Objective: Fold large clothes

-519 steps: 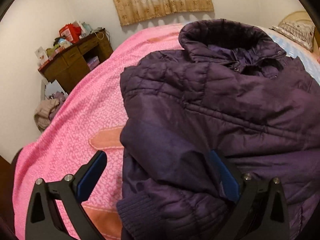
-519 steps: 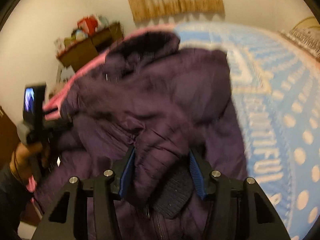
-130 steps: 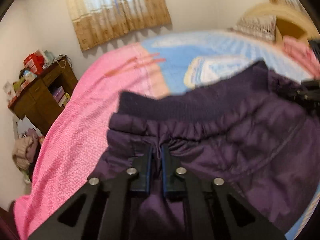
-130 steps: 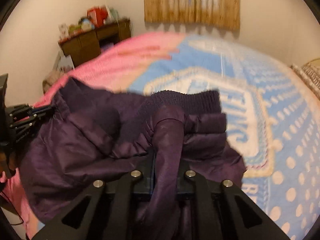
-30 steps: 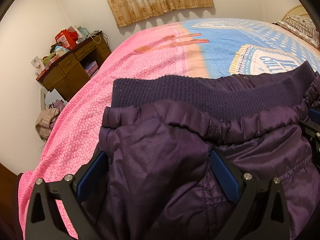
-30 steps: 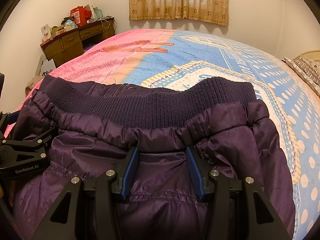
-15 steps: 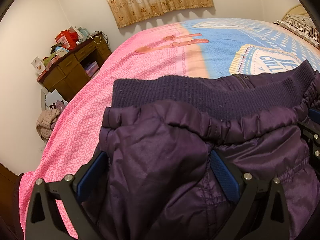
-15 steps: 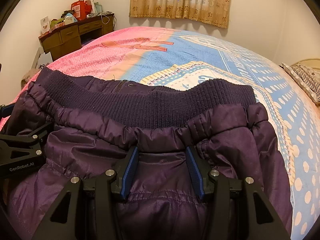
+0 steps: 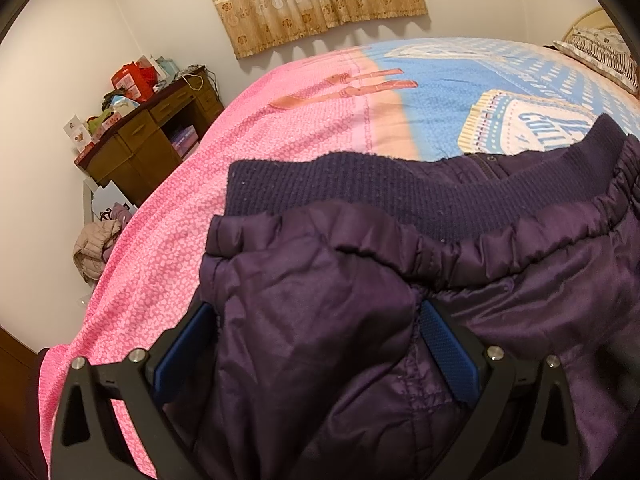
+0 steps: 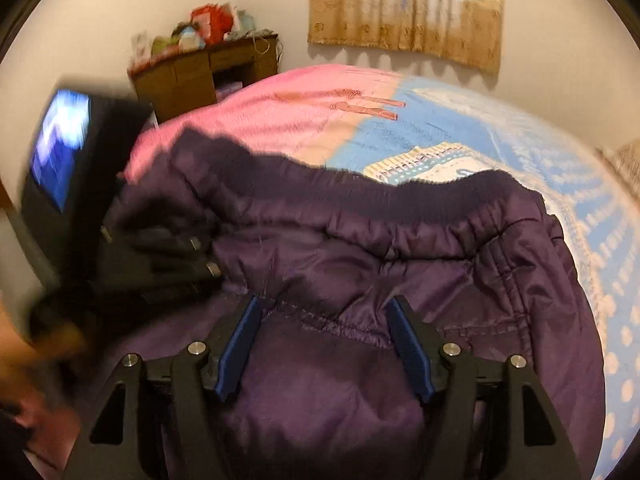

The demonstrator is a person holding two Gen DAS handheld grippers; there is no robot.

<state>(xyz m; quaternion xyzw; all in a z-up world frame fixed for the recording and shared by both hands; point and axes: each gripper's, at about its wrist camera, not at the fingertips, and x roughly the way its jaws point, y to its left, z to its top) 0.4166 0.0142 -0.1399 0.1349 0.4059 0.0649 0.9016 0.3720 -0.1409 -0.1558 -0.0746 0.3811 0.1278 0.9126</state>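
Observation:
A dark purple padded jacket (image 9: 400, 292) lies folded on the bed, its ribbed knit hem (image 9: 360, 188) on top and facing away from me. My left gripper (image 9: 316, 320) is open, its blue pads either side of the jacket's left part, resting on the fabric. In the right wrist view the jacket (image 10: 400, 264) fills the middle. My right gripper (image 10: 324, 316) is open above its near side. The left gripper's body (image 10: 160, 256) shows blurred at the jacket's left edge.
The bed has a pink and blue quilt (image 9: 280, 132). A brown desk (image 9: 148, 140) with clutter stands by the far wall at left, with a heap of clothes (image 9: 96, 252) on the floor. A pillow (image 9: 600, 52) lies at the far right. A curtain (image 9: 312, 0) hangs behind.
My right gripper has pulled back and swung left, and its jaws stand wider. My left gripper holds its place, open as before.

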